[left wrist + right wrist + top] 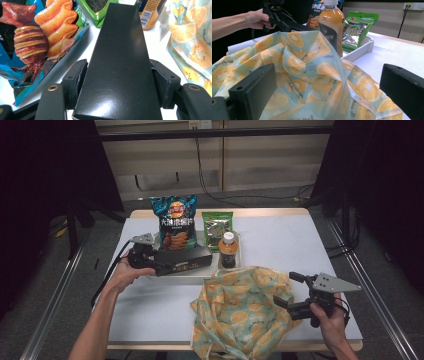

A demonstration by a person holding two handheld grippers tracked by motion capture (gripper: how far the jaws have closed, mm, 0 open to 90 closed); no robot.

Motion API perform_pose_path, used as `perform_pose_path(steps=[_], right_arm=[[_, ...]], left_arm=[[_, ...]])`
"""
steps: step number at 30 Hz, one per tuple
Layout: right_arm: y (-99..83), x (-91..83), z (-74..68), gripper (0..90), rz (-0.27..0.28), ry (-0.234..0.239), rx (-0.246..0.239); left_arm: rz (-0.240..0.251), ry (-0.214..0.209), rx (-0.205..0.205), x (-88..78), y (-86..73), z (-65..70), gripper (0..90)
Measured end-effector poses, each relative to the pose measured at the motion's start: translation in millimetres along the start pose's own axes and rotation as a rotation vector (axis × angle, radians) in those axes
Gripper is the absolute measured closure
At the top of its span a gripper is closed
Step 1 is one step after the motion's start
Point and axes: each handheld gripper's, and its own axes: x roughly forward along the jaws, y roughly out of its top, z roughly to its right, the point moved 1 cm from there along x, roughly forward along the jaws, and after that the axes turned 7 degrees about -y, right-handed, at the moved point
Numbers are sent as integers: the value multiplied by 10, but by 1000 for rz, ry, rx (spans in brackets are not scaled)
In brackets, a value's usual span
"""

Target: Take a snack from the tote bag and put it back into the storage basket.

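Black glossy cardboard box (182, 261), long and rectangular: laid lengthwise along the near edge of the shallow white plastic tray (190, 279), left of centre in the high view. It is straddled at its left end by the left gripper (159, 266), so that the narrow width sits between the jaws. The pads are seen close against both long sides in the left gripper view. Whether they are pressing or merely flanking cannot be told.

Teal foil bag of crisps (173, 222) and green seaweed snack packet (217, 225): propped upright at the back of the tray, labels forward, apparently for ready picking.

Amber drink bottle with white cap (228, 250): stood upright at the tray's right end, just beside the box's far end.

Pale green cloth bag printed with orange and kiwi slices (240, 315): slumped at lower centre on the white table (300, 245), its mouth turned toward the tray, judged to be the receptacle for the goods.

Right gripper (288, 289): held at lower right, jaws spread wide beside the bag's edge, nothing pinched, probably placed to take hold of the fabric.
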Motion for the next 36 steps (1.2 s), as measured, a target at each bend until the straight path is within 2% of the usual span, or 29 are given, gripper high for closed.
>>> perform_pose_path(steps=[5, 6, 9, 10, 12, 13, 17, 18, 23, 26, 28, 32, 33, 34, 36], right_arm=[[-4, 7, 0, 0, -2, 0, 2], [-3, 7, 0, 0, -2, 1, 0], [1, -3, -4, 0, -2, 1, 1], [0, -4, -2, 0, -3, -2, 1], [-2, 0, 4, 0, 1, -1, 1], [-2, 1, 5, 0, 1, -1, -1], [1, -3, -1, 0, -2, -1, 1], [1, -5, -1, 0, -1, -1, 0], [8, -14, 4, 1, 6, -1, 0], [7, -12, 2, 1, 4, 0, -1], [7, -12, 2, 1, 4, 0, -1], [6, -17, 6, 1, 3, 0, 5], [5, -13, 8, 1, 3, 0, 4], [3, -14, 11, 1, 1, -2, 3], [1, -9, 12, 1, 1, -4, 1]], left_arm=[[19, 5, -13, 20, 5, -24, 374], [7, 20, -15, 24, 6, -34, 366], [-3, 13, -19, 63, -14, -47, 357], [-26, 24, -9, 64, -13, -47, 358], [-15, 13, -12, 85, -18, -37, 362], [-27, 22, -4, 84, -19, -45, 363], [-31, 18, -16, 105, -33, -41, 355], [-39, 10, -5, 108, -34, -44, 354], [-35, 26, -8, 112, -34, -34, 352], [-33, 45, -18, 93, -35, -20, 291], [-14, 75, -25, 42, -21, 19, 245], [34, 114, -19, -123, -3, 119, 244], [45, 127, -14, -152, -2, 134, 264], [67, 139, -26, -211, -3, 164, 299], [110, 128, -43, -295, -5, 200, 411]])
